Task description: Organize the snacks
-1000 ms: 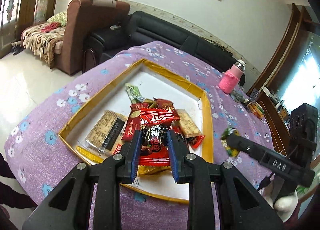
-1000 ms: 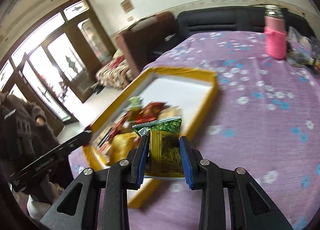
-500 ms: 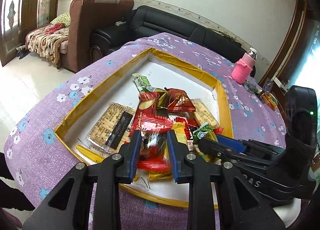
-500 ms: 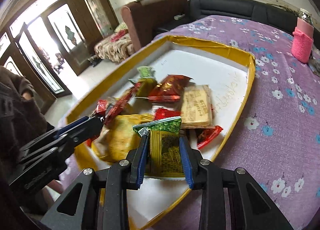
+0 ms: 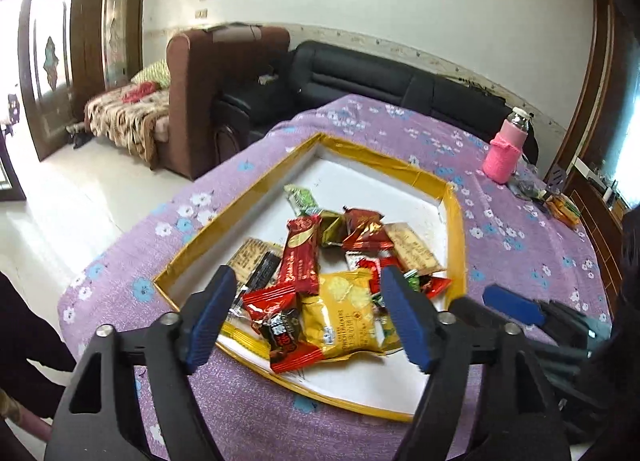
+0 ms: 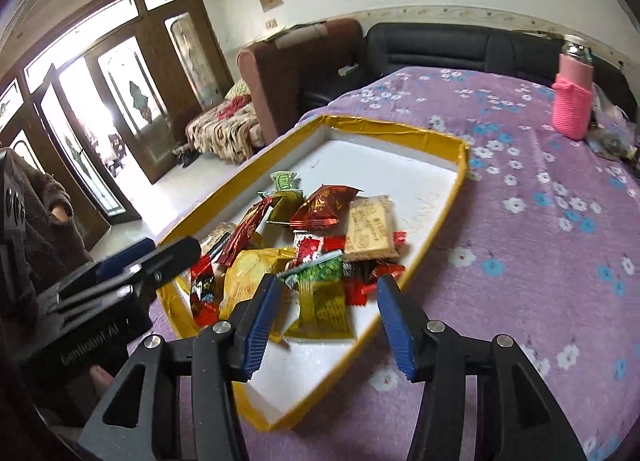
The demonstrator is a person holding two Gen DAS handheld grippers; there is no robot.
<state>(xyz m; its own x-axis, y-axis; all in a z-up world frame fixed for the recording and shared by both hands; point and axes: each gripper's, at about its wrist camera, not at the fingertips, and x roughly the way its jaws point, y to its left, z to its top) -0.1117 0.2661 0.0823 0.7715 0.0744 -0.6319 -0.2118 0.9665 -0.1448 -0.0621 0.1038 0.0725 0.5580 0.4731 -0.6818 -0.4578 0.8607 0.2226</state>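
left gripper (image 5: 306,315): fingers spread wide, nothing between the pads; hangs over the near end of the tray.
right gripper (image 6: 326,315): fingers also wide apart, holding nothing; over the tray's near corner.
tray (image 5: 454,229): white floor, yellow rim, lies on the purple cloth (image 5: 516,237); extends ahead of both finger pairs.
snacks: all piled in the near half of the tray; far half is bare white.
red pack (image 5: 286,333): loose on the tray floor between the left fingers, nearer the left pad, touching neither as far as I can tell.
yellow pack (image 5: 342,311): between the left fingers, just right of the red pack, partly over it.
green pack (image 6: 320,301): lies flat between the right fingers, close to the left pad; contact unclear.
long red bar (image 5: 300,257): just ahead of the left fingers, lengthwise away from them.
cracker pack (image 6: 370,227): ahead of the right fingers, on top of small red wrappers.
dark red pack (image 6: 326,203): beyond the cracker pack, to its left.
small green sachet (image 6: 285,181): farthest item of the pile.
pink bottle (image 6: 572,95): upright on the cloth, far ahead and right of the right fingers, well apart from the tray.
cross view: each gripper shows at the edge of the other's camera, beside the tray.
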